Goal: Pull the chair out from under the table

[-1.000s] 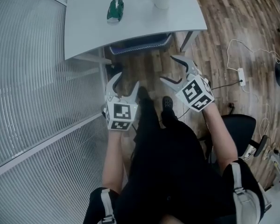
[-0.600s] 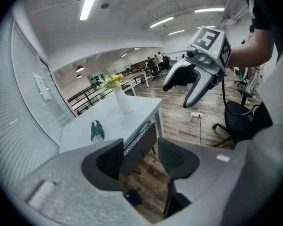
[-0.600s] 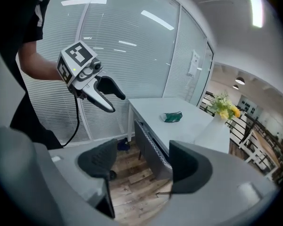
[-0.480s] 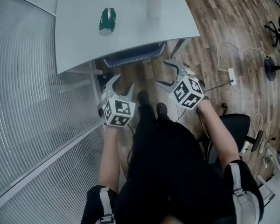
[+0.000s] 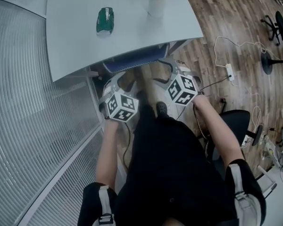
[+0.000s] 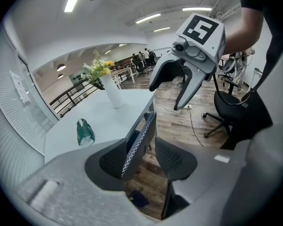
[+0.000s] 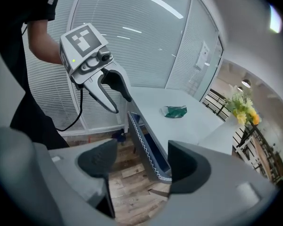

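Left claw (image 6: 148, 149) angled down, closing round chair (image 6: 142, 132)

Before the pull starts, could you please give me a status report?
Left gripper open, jaws just been closing, chair back between them. Right gripper open astride it. Chair back tucked under table. Black office chair behind, right.

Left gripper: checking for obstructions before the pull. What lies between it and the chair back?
Nothing. The left gripper view shows the chair back standing between the jaws of the left gripper, which have just been closing and are not yet clamped on it.
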{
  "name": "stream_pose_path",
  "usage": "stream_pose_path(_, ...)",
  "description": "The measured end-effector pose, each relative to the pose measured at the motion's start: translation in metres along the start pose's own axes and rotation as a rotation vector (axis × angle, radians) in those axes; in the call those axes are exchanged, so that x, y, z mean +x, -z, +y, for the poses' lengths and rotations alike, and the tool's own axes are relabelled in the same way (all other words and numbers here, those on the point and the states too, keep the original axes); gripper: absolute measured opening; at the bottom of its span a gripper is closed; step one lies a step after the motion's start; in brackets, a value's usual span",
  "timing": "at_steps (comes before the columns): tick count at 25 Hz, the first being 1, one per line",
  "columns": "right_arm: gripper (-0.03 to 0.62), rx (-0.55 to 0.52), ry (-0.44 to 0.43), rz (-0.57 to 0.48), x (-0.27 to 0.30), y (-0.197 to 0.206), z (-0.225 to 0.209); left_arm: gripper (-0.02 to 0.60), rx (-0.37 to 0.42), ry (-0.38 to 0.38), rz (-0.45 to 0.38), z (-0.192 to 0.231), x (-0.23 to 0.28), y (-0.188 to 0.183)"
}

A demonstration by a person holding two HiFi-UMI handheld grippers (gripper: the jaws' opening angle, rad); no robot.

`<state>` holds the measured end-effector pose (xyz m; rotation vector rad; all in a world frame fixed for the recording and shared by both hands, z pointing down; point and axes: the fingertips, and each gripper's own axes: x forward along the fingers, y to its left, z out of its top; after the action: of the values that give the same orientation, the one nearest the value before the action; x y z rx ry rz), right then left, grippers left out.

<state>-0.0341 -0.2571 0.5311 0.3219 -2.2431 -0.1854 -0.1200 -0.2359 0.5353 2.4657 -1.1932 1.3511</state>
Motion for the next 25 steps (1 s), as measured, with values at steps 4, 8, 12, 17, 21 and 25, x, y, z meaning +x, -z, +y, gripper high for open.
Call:
stream_pose_path(4, 0.325, -0.037, -0.009, 0.050, 0.024, 0.002, 0.000, 0.199, 0.031, 0.038, 0.009, 0.008, 0.018, 0.013)
stream_pose_path(8, 0.314, -0.048, -0.029, 0.100, 0.049, 0.009, 0.002, 0.199, 0.048, 0.075, 0.027, 0.016, 0.039, 0.028)
stream_pose_path(12, 0.281, -0.070, -0.029, 0.139, 0.066, 0.018, 0.004, 0.199, 0.069, 0.113, 0.038, 0.016, 0.053, 0.038)
stream_pose_path(17, 0.262, -0.085, -0.027, 0.178, 0.093, 0.027, 0.000, 0.199, 0.156, 0.130, 0.074, 0.018, 0.074, 0.054)
stream_pose_path(21, 0.198, -0.099, -0.001, 0.205, 0.106, 0.034, -0.002, 0.199, 0.184, 0.144, 0.092, 0.013, 0.085, 0.064)
stream_pose_path(25, 0.198, -0.141, 0.000, 0.237, 0.117, 0.042, -0.003, 0.198, 0.207, 0.140, 0.111, 0.015, 0.094, 0.072)
